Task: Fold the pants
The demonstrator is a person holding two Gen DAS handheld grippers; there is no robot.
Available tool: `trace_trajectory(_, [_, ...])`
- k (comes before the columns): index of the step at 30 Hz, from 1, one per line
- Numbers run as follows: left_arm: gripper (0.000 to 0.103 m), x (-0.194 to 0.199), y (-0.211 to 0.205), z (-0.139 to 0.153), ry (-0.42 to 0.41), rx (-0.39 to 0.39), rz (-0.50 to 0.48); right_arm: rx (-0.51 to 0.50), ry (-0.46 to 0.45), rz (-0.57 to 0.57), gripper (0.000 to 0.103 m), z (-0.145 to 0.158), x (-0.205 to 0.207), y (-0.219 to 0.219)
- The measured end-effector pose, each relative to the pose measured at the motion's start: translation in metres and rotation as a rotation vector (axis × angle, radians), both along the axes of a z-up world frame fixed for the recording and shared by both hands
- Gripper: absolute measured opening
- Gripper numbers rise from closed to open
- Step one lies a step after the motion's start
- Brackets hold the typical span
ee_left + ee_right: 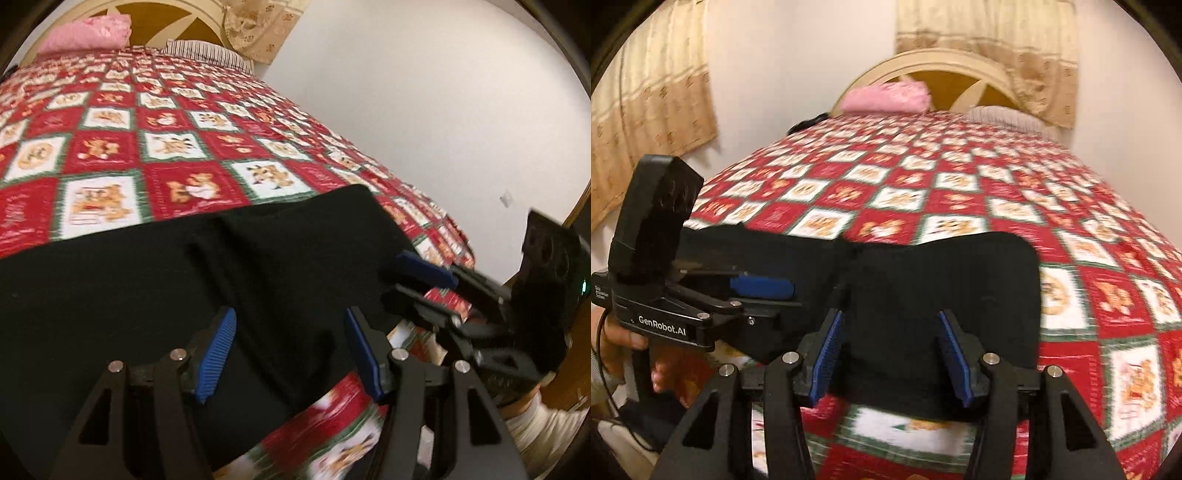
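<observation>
both grippers stand part open with nothing clamped: the left gripper (290, 354) and the right gripper (892, 356) hover over the black pants (923, 295), which lie flat across the bed (960, 177) toward 12 o'clock, probably poised for a fold.

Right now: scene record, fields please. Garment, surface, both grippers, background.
garment: black pants lying flat near the bed's near edge
surface: red-and-white patchwork bedspread
left gripper: open, over the pants, holding nothing
right gripper: open, pants below, not pinched
background: pink pillow, striped pillow, headboard
</observation>
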State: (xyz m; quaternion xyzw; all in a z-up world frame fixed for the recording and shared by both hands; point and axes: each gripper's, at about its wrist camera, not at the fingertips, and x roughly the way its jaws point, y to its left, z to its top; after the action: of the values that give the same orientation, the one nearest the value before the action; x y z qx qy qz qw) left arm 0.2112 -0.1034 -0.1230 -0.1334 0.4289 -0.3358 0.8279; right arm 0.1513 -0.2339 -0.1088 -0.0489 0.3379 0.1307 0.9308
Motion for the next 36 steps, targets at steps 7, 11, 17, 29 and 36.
trace_trajectory(7, [0.062, 0.012, -0.016, -0.006, 0.031, 0.063, 0.057, 0.044, -0.039, -0.005, 0.054, -0.001, -0.011, -0.017])
trace_trajectory(11, [0.047, 0.015, -0.016, -0.007, 0.03, 0.085, 0.096, 0.066, -0.046, -0.016, 0.054, -0.004, -0.013, -0.021])
trace_trajectory(17, [0.058, 0.011, -0.006, -0.007, 0.01, 0.148, 0.183, 0.047, -0.061, -0.017, 0.054, -0.006, -0.018, -0.019])
trace_trajectory(29, [0.034, 0.012, -0.021, -0.012, -0.005, 0.188, 0.159, 0.048, -0.068, -0.022, 0.055, -0.011, -0.017, -0.019])
trace_trajectory(36, [0.014, 0.005, -0.014, -0.004, -0.037, 0.205, 0.153, 0.046, -0.075, -0.034, 0.055, -0.012, -0.017, -0.02])
